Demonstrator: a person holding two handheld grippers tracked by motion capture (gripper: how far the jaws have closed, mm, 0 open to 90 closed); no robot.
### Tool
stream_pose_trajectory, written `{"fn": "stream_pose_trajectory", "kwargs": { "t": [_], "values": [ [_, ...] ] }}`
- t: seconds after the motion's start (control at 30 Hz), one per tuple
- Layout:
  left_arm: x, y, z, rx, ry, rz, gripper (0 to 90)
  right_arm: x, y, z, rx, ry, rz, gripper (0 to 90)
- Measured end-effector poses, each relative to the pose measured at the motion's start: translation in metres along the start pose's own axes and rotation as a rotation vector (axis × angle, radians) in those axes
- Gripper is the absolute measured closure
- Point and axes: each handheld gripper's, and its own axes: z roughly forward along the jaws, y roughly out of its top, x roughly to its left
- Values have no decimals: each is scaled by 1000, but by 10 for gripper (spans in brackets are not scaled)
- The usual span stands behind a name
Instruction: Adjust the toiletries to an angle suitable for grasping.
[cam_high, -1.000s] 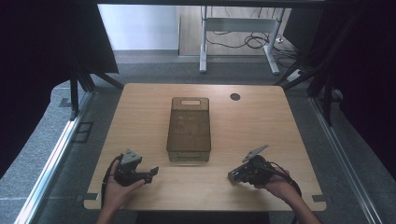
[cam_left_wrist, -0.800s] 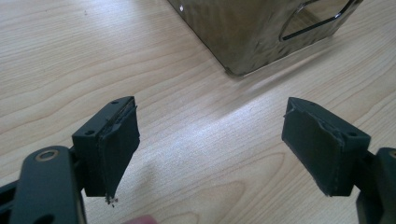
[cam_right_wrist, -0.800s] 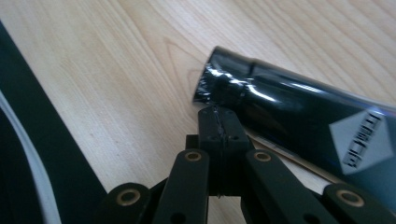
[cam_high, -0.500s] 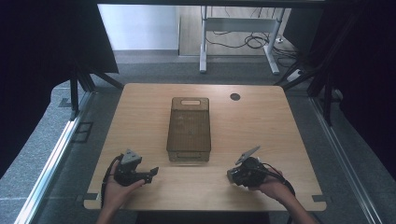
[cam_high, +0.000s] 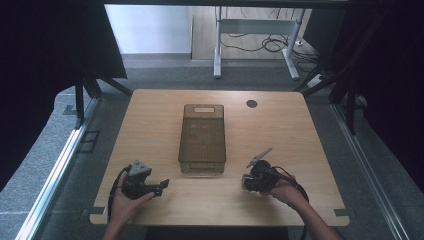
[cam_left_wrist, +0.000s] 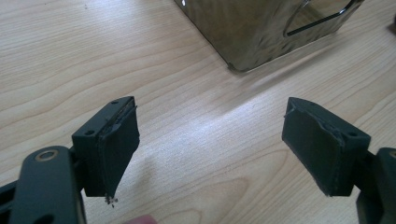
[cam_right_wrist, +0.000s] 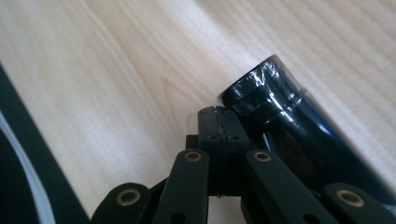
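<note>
Brown see-through plastic makes up the box (cam_high: 202, 138), which lies lengthwise in the middle of the wooden table (cam_high: 150, 120) with its handle slot at the far end, so its near short end faces both hands and either one could come at it. The left gripper (cam_high: 159, 185) rests low over the near left part of the table, its jaws spread wide with nothing but bare wood between them; in the left gripper view a near corner of the box (cam_left_wrist: 261, 28) sits ahead and to the right, near but apart, which suggests the gripper is held ready to take the box rather than working on it yet. The right gripper (cam_high: 245, 181) sits near the front right edge, turned on its side, its jaws pressed together and holding nothing. In the right gripper view the shut tips (cam_right_wrist: 223, 122) hover close to the wood beside a black taped cylinder (cam_right_wrist: 266, 93), seemingly part of the tool itself. A small dark round hole (cam_high: 251, 103) marks the far side.
</note>
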Motion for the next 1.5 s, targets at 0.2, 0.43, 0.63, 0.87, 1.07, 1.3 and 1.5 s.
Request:
{"fn": "stream_pose_trajectory", "kwargs": {
  "t": [0.2, 0.43, 0.63, 0.87, 1.07, 1.3, 1.5],
  "values": [
    [0, 0, 0, 1, -1, -3, 189, -9, 9, 0, -11, -19, 12, 898],
    [0, 0, 0, 3, -2, -3, 189, -20, 15, 0, -19, -45, 46, 898],
    [0, 0, 0, 4, -2, -3, 189, -26, 19, -2, -32, -57, 61, 898],
    [0, 0, 0, 6, -3, -3, 189, -27, 19, -3, -42, -62, 65, 897],
    [1, 0, 1, 8, -2, -3, 189, -25, 17, -5, -51, -60, 69, 895],
    [0, 0, 1, 10, -4, 5, 189, -25, 13, -18, -91, -59, 69, 845],
    [0, -1, 2, 18, -8, 10, 189, -26, 8, -26, -111, -35, 76, 748]
  ]
}}
